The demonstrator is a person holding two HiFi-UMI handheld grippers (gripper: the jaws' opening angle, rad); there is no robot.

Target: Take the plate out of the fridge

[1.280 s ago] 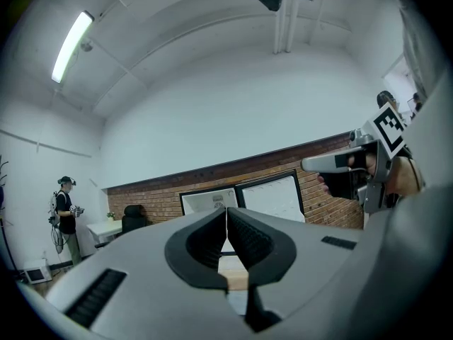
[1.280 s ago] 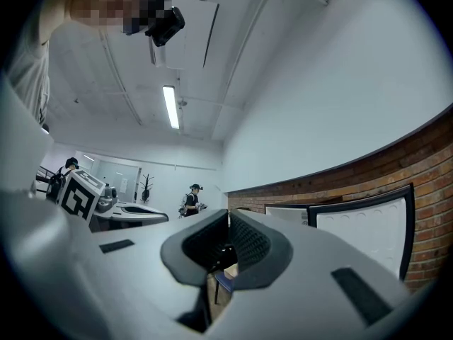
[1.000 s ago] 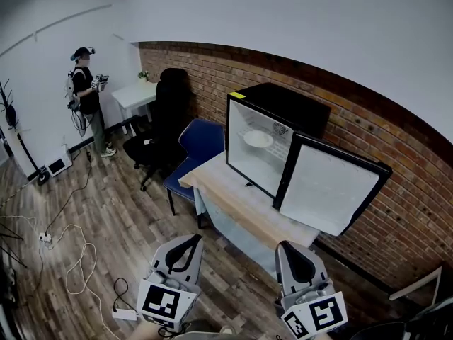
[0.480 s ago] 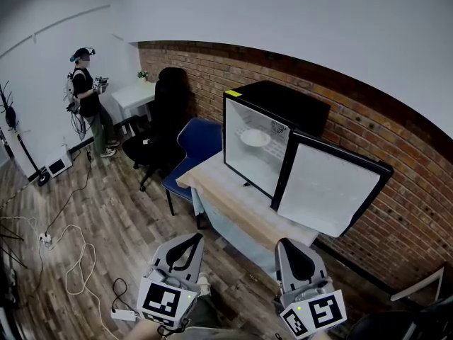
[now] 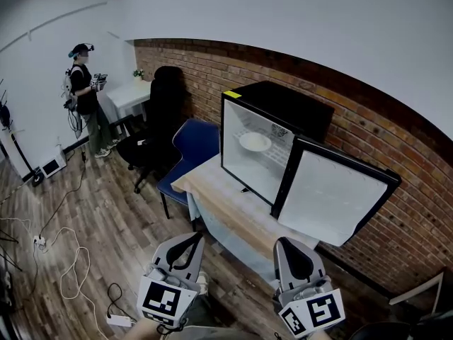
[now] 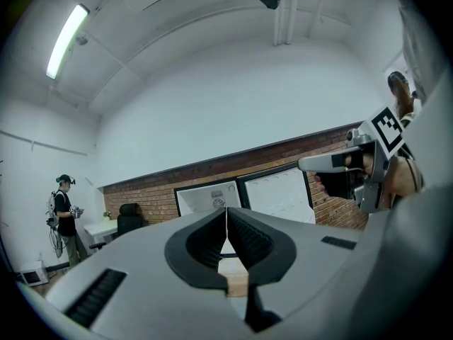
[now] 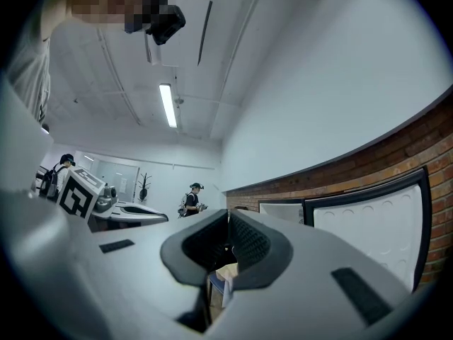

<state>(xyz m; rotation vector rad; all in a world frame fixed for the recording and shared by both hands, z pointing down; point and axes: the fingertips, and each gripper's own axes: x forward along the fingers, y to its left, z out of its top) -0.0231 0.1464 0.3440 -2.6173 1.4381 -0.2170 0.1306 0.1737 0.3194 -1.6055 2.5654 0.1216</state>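
A white plate (image 5: 255,142) lies on a shelf inside the black fridge (image 5: 297,112), which stands on a wooden table (image 5: 212,197) against the brick wall. The fridge door (image 5: 333,198) hangs wide open to the right. Both grippers are low at the bottom of the head view, well short of the table. My left gripper (image 5: 190,239) has its jaws shut with nothing between them, and they meet in a thin line (image 6: 226,214). My right gripper (image 5: 287,244) is also shut and empty (image 7: 228,218). The fridge (image 6: 209,197) and its door (image 6: 279,193) show far beyond the left jaws.
A blue chair (image 5: 185,154) and a black office chair (image 5: 157,115) stand left of the table. A person (image 5: 83,94) with grippers stands by a white desk (image 5: 131,94) at the far left. Cables (image 5: 64,275) trail over the wood floor.
The fridge and table have drifted slightly left and look a little larger in the head view. Both grippers stay shut at the bottom edge.
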